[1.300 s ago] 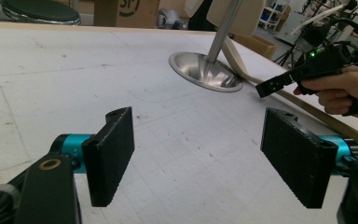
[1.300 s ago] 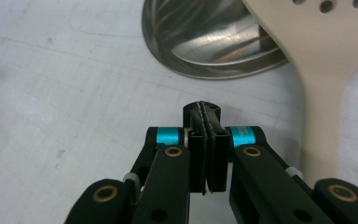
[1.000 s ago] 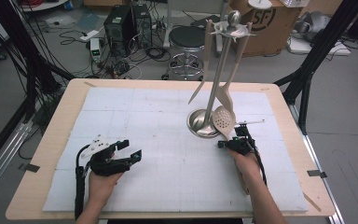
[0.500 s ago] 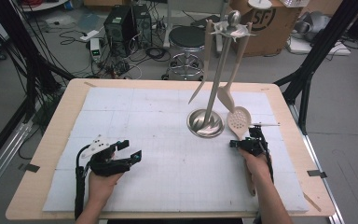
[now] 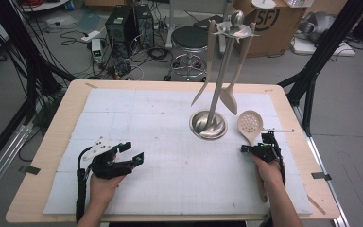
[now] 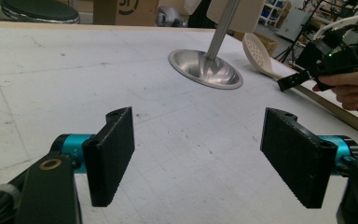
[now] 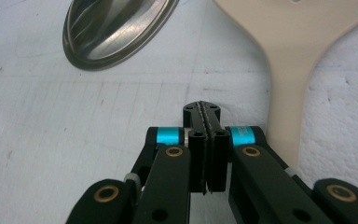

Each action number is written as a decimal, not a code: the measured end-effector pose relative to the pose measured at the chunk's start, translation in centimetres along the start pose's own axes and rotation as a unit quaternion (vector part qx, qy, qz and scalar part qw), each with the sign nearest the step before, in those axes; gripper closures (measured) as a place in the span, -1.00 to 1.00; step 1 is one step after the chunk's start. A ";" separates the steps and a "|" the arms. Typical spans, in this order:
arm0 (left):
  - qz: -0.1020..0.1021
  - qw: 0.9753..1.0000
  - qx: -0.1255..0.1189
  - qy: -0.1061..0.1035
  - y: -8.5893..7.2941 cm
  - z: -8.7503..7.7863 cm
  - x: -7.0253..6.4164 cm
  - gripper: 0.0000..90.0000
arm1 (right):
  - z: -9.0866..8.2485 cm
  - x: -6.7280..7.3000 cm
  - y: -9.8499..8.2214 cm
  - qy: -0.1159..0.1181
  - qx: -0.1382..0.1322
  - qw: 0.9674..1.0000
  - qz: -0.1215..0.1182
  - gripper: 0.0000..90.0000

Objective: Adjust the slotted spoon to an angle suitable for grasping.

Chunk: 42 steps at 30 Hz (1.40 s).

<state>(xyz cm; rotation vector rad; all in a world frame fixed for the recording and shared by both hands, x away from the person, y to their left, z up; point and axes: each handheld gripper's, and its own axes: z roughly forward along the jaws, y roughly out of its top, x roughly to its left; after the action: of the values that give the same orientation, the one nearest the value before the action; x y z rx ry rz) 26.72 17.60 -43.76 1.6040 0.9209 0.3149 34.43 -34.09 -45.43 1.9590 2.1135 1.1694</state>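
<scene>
table [image 5: 47, 156]: light wood, carried white gridded mat [image 5: 151, 123]
on mat: steel stand base [image 5: 208, 125], cream slotted spoon [image 5: 250, 124]

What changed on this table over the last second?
The right gripper, jaws shut and empty, slid rightward, away from the stand's base, pushing the slotted spoon along the mat. The left gripper stayed open and in place; the hanging utensils kept their positions.

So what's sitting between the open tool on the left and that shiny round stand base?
Nothing: in the left gripper view, only bare white table cover lies between the left tool and the stand base.
</scene>
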 end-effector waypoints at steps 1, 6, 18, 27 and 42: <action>0.000 1.000 0.000 -0.001 0.0 0.0 0.0 -0.41 | -0.2 0.0 -0.1 0.001 -0.001 1.000 -0.005 1.00; -0.001 1.000 -0.002 0.000 0.0 0.0 0.0 -0.41 | -1.9 -0.4 -0.7 0.016 -0.033 0.999 0.000 1.00; 0.001 1.000 -0.001 -0.001 0.0 0.1 -0.1 -0.41 | -6.1 -3.9 -4.7 0.024 -0.081 0.996 0.019 1.00; 0.005 1.000 0.000 0.004 0.0 0.2 -0.3 -0.41 | -6.7 -4.4 -6.8 0.048 -0.069 0.996 0.028 1.00; 0.008 1.000 -0.001 -0.005 0.1 0.4 -0.5 -0.41 | -6.1 -0.6 -9.9 0.048 -0.040 0.998 -0.015 1.00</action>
<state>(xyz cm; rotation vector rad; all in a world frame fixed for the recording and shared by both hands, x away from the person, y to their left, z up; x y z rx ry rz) 26.68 16.97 -43.62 1.6108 0.8999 0.3175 23.19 -36.85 -46.62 1.8663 2.0968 1.3466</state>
